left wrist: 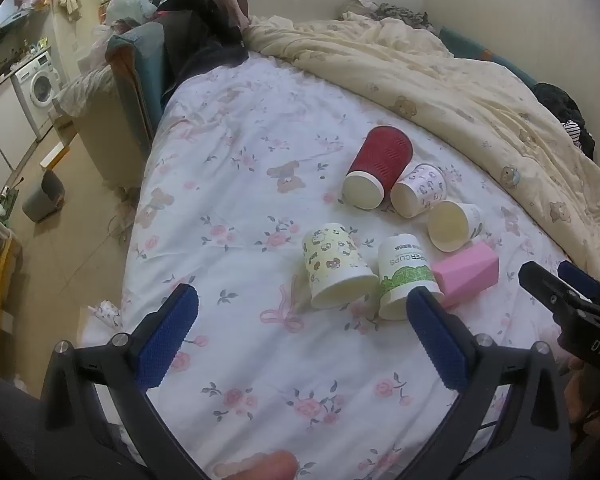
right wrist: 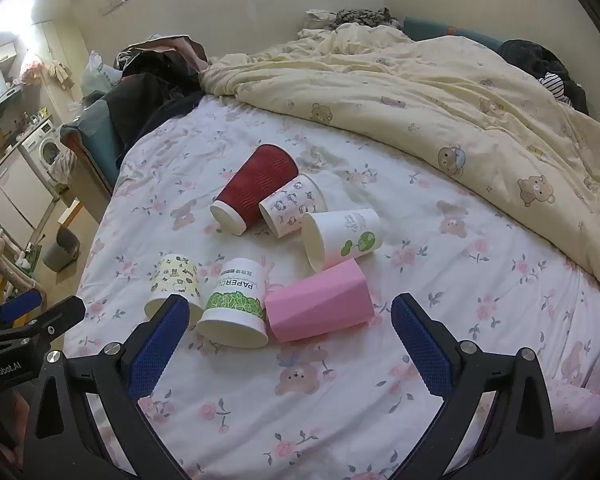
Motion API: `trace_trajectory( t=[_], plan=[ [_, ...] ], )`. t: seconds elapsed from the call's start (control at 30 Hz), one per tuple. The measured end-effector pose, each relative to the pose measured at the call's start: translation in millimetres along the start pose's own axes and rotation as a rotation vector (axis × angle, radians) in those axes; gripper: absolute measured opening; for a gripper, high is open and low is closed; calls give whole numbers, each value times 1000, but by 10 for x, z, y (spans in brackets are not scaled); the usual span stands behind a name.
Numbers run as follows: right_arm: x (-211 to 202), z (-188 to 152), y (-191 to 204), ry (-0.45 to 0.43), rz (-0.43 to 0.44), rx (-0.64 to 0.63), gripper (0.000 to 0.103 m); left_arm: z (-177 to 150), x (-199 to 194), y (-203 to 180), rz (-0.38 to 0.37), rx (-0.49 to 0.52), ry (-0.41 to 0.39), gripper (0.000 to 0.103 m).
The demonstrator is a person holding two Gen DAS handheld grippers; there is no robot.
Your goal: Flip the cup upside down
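Observation:
Several cups lie on their sides on the floral bed sheet: a red ribbed cup, a white cup with small prints, a white cup with a green sprout, a yellow cartoon cup, a green-leaf paper cup and a pink faceted cup. My left gripper is open and empty, just short of the yellow and green-leaf cups. My right gripper is open and empty, near the pink cup.
A cream bear-print duvet is bunched along the far and right side of the bed. Dark clothes are heaped at the far left corner. The bed's left edge drops to the floor, where a grey bin stands.

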State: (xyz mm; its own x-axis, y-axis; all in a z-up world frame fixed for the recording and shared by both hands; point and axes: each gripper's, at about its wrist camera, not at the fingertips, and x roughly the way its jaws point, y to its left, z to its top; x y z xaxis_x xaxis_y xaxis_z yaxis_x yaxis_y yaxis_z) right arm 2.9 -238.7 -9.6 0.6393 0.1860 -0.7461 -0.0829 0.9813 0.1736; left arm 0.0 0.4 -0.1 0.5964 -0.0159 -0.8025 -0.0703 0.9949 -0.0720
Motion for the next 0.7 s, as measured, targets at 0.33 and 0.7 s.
trace_trajectory(
  t=[0.33,0.7],
  plan=[
    [-13,-35,22,-5,-11,-12,103,0,-3,0,6,1,-1,103],
    [1,-15,59,-7,-15,-14,103,1,-1,1,5,0,1,103]
  ],
)
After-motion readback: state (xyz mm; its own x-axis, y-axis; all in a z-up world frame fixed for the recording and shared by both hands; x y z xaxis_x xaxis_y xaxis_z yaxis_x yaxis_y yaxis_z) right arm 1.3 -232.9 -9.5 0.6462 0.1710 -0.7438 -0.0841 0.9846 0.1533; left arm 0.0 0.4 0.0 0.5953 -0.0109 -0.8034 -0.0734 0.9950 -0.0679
